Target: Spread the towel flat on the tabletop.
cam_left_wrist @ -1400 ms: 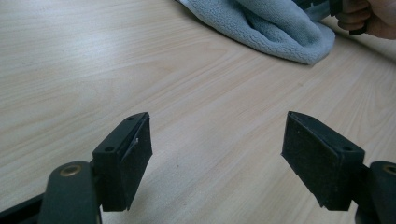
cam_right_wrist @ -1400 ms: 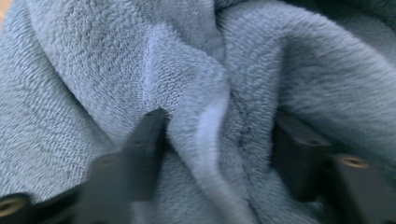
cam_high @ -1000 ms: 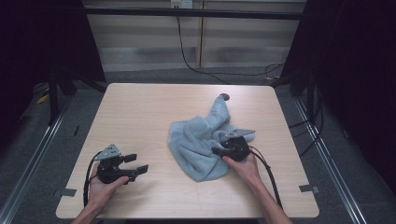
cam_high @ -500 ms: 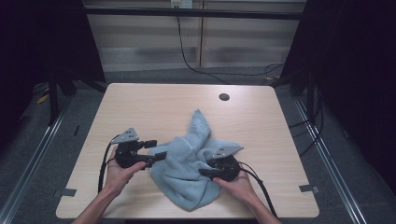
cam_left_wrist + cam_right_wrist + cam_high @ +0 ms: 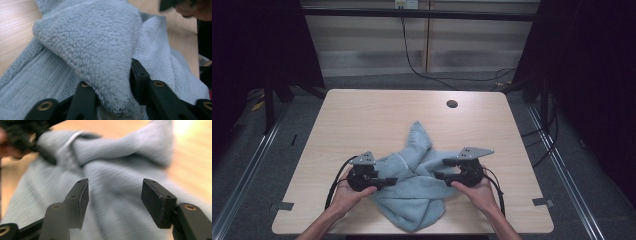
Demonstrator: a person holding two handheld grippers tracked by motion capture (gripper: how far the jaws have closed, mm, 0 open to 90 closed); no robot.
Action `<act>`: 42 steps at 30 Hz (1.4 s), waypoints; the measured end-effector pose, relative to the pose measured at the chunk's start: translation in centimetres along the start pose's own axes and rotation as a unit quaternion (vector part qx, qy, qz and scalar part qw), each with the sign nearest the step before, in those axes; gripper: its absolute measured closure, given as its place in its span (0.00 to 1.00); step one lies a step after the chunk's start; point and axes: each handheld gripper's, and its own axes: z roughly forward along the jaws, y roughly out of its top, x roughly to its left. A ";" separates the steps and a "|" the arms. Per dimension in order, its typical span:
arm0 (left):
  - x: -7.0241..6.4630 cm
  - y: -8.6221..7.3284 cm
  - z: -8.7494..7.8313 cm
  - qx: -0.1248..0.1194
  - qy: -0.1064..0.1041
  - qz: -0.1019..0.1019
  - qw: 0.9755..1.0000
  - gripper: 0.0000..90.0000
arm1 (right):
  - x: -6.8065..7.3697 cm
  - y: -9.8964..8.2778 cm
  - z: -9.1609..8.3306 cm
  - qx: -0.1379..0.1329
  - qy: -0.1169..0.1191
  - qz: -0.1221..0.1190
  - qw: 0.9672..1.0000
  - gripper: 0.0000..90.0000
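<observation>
Left gripper (image 5: 389,181), held in the person's left hand (image 5: 346,192): jaws pinched on a thick fold of the grey towel (image 5: 412,192). In the left gripper view the fluffy fold (image 5: 95,50) bulges up between the two black jaws and hides their tips. It sits at the towel's left side, near the table's front edge, with a grey plate (image 5: 362,159) on top and a black cable (image 5: 334,177) looping toward the left.

Right gripper (image 5: 441,170), held in the right hand (image 5: 474,190): jaws spread wide apart, nothing between them. In the right gripper view the pads (image 5: 84,197) hang just above blurred towel cloth (image 5: 117,202); whether they touch it cannot be told. It is at the towel's right side, pointing left toward the other gripper, with a grey plate (image 5: 472,152) on top.

Towel: crumpled in a heap on the front half of the wooden table (image 5: 362,115), between the two grippers. One narrow end (image 5: 419,137) reaches toward the table's middle; the broad lower part lies close to the front edge.

Table: light wood. A small round dark hole (image 5: 452,104) sits near the back edge, right of centre, well apart from the towel. Tape marks (image 5: 542,202) near the front corners. Black cables (image 5: 422,65) run over the floor behind the table.
</observation>
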 end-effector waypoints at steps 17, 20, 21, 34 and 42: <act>0.7 6.9 1.6 -0.057 0.038 0.020 0.997 0.33 | -1.4 -0.5 6.0 0.055 0.024 0.017 0.998 0.39; 0.9 5.7 3.8 -0.015 0.028 0.022 0.999 0.31 | -1.1 -0.7 6.2 0.062 0.028 0.014 0.998 0.46; 1.1 5.2 4.4 -0.007 0.022 0.016 1.000 0.29 | -0.9 -0.8 6.3 0.067 0.027 0.014 0.997 0.48; 2.7 4.0 1.8 -0.041 0.029 -0.016 0.999 0.79 | -1.3 -0.6 5.5 0.073 0.001 0.018 0.997 0.87; 4.4 3.6 -2.8 -0.108 0.055 -0.050 0.991 0.80 | -3.7 0.6 1.3 0.019 -0.058 0.046 0.997 0.88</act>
